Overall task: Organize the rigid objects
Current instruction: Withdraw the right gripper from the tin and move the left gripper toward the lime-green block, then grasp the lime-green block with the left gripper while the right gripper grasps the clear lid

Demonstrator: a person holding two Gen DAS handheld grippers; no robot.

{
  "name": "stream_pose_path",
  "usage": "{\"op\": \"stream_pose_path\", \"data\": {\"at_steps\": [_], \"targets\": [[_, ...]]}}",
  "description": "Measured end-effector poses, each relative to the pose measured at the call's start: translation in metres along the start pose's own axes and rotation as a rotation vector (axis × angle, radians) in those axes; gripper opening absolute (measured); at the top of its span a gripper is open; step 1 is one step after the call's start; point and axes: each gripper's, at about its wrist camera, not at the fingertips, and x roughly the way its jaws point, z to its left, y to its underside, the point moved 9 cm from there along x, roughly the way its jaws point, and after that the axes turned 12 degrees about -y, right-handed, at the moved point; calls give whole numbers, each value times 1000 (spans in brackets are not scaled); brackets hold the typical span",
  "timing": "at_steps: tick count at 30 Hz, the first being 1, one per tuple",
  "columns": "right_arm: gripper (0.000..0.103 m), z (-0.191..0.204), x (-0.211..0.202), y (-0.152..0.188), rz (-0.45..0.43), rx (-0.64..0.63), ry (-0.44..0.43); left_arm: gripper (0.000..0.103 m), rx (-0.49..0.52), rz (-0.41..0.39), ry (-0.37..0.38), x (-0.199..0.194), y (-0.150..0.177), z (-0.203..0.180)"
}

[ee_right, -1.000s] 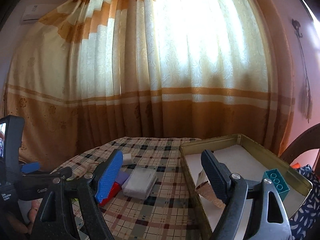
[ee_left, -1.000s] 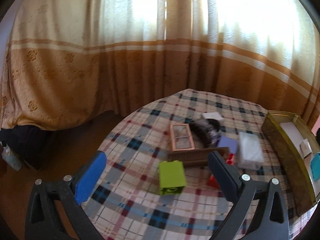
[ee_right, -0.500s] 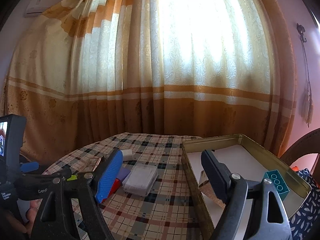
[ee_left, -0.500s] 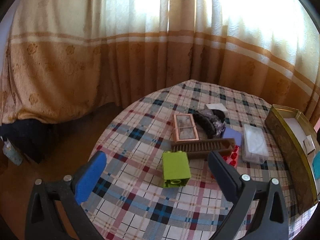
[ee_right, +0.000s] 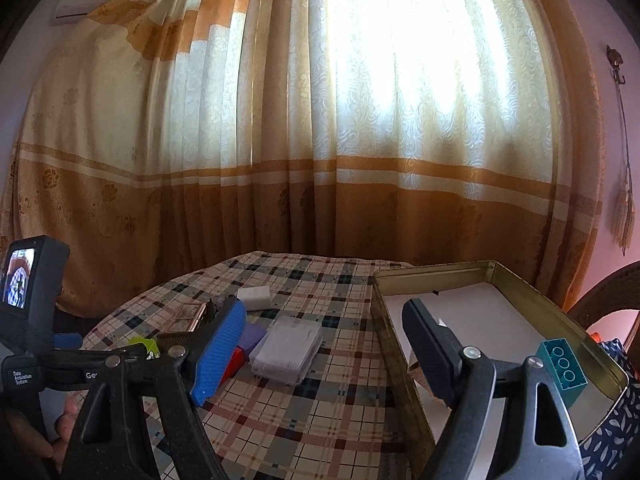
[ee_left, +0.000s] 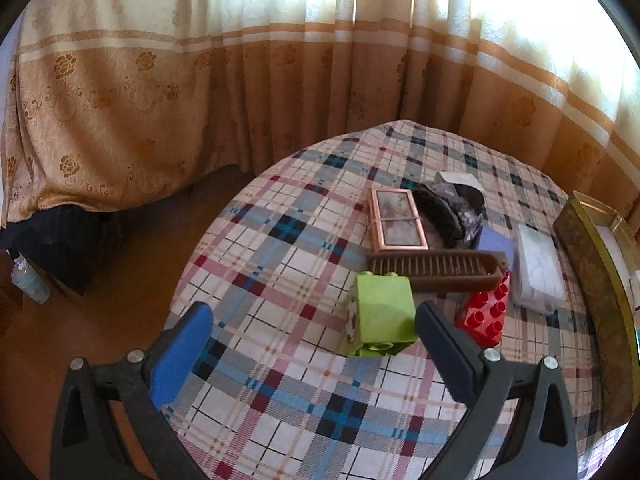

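The green block [ee_left: 380, 316] lies tipped on its side on the plaid counter [ee_left: 280, 392], its studs facing the camera and the cloth. It sits between the tips of the left gripper [ee_left: 312, 344], closer to the dark right-hand finger, and the jaws stand wide open with neither pad touching it. Just behind the green block lies a brown comb [ee_left: 436, 270]; a red block [ee_left: 486, 314] sits just beside the block's right, partly behind that finger.

The block looks like hard, light plastic with smooth, slightly slippery faces, so I would judge its 2 flat opposite sides the best hold, not the studded end.

The right gripper [ee_right: 324, 344] hangs with jaws open and empty across the near wall of the gold tin [ee_right: 500, 270], which already holds 1 teal block [ee_right: 562, 368].
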Motion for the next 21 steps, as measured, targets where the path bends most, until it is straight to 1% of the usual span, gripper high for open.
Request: {"op": "stream_pose_path", "data": {"at_steps": [3,6,8,10,13,15,16,18,21], "targets": [[82,1,1,0,5,-3,-1,103,26,-5,0,-1,-2,-6],[82,0,1,0,2,-1,-2,99,54,-9,11,-2,-3,-14],[82,0,1,0,2,-1,-5,99,64,-27,23,-6,-4,-17],[82,1,3,0,9,-5,-5,97,72,-29,19,-5,-5,-19],[82,2,4,1,18,-5,-14,89,66,22,20,5,-1,-18],[82,2,6,2,26,-6,-15,84,39,64,24,12,3,-13],[82,3,7,3,32,-7,-18,80,19,89,35,16,4,-9],[82,4,13,5,63,-7,-29,80,7,85,46,15,5,-7],[82,6,24,10,111,-2,-45,78,30,85,26,15,7,-11]]}}
